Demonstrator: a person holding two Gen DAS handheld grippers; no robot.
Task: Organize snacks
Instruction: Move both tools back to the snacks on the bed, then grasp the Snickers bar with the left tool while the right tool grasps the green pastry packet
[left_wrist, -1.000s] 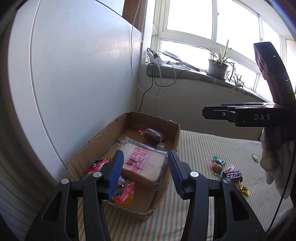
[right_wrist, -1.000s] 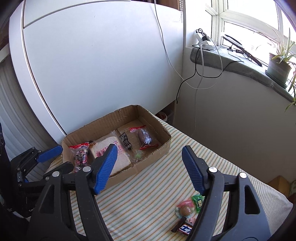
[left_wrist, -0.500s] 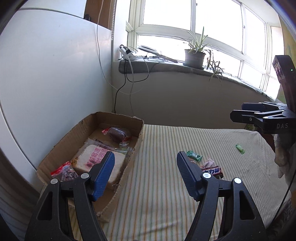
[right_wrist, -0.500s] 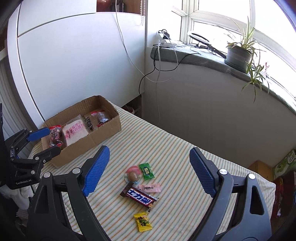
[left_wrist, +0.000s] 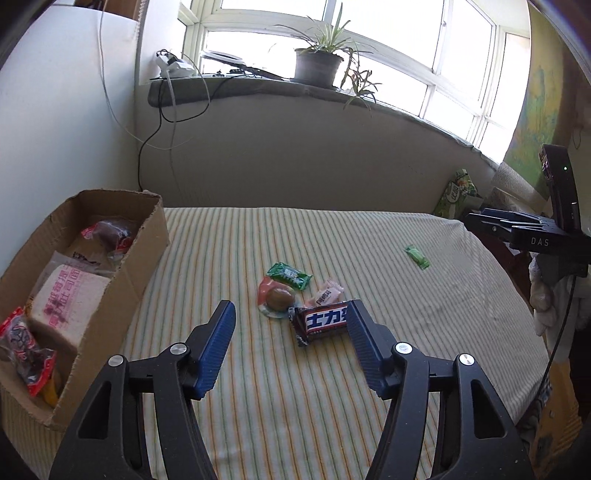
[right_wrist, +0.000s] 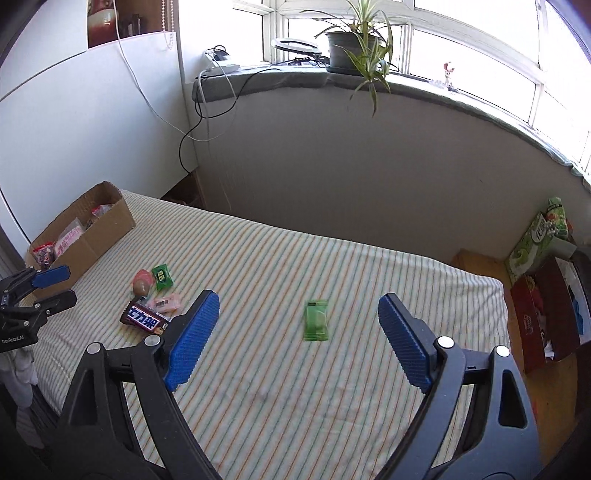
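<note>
At far left I see the cardboard box (left_wrist: 144, 258) holding bread and packets. My left tongs (left_wrist: 290, 325) hang spread wide over the chocolate bar (left_wrist: 323, 322) cluster on the striped counter (right_wrist: 332, 387). My right tongs (right_wrist: 297, 325), also spread and empty, frame the lone green candy (right_wrist: 316, 320).

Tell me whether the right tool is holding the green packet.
No. The right tool is open and empty; the green packet lies flat on the striped cloth.

Empty, wide-spread right claw (right_wrist: 297, 336) above green candy (right_wrist: 316, 320) on striped cloth (right_wrist: 332, 266).
</note>
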